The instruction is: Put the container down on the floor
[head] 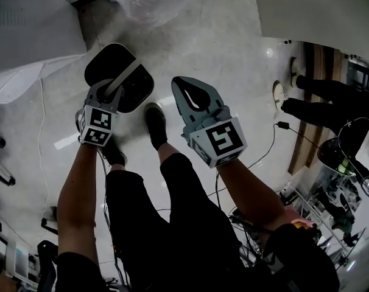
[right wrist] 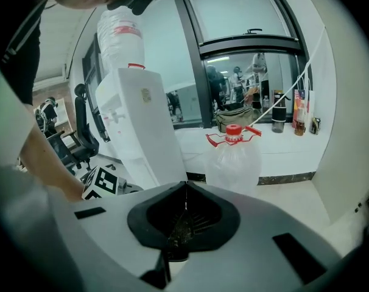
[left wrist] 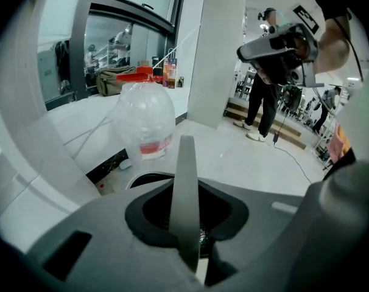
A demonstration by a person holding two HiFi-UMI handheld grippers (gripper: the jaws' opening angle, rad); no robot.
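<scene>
The container (head: pixel 128 72) is a black rounded tub with a white rim and a grey strap handle (head: pixel 125 78), low over the pale floor beside the person's shoes. Whether it touches the floor I cannot tell. My left gripper (head: pixel 113 90) is shut on that handle. In the left gripper view the strap (left wrist: pixel 186 181) runs upright between the jaws of the left gripper (left wrist: pixel 186 224), with the tub's dark edge (left wrist: pixel 142 179) just beyond. My right gripper (head: pixel 186 89) hovers to the right of the tub. The right gripper (right wrist: pixel 186 190) has its tips together and holds nothing.
A clear water jug with a red cap (head: pixel 145 2) (right wrist: pixel 233 157) stands on the floor ahead. A white water dispenser (right wrist: pixel 139 126) is at the left. Another person's legs (head: pixel 327 96) and a black cable (head: pixel 273 148) are at the right, by wooden steps (left wrist: pixel 294 135).
</scene>
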